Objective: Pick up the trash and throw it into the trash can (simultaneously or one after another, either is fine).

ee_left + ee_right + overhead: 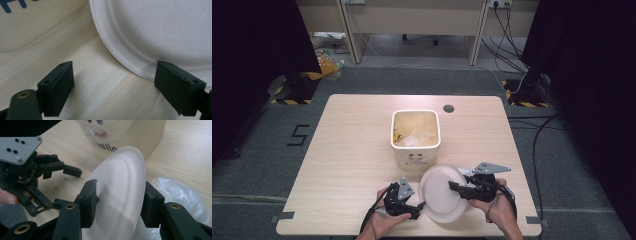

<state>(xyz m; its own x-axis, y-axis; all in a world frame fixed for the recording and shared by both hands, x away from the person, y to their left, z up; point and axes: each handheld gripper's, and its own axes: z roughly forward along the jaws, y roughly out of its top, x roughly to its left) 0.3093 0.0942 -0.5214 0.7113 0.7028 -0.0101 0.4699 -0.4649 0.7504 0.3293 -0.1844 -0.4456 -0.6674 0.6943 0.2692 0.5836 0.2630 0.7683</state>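
The paper plate (442,194) sits at the near edge of the bench (352,150), just in front of the cream bin (416,137), and it looks tilted up on its right side because the right gripper (117,205) has its rim between its fingers (88,200). Those fingers are either side of the plate, and it bows between them, so I take them to be clamped on it. The left gripper (412,204) waits at the plate's left rim with its fingers (58,85) wide apart, gripping nothing, one resting by the edge. Crumpled clear plastic (180,192) lies under the plate. My guess is the plate is being lifted to tip into the bin, which already holds scraps.
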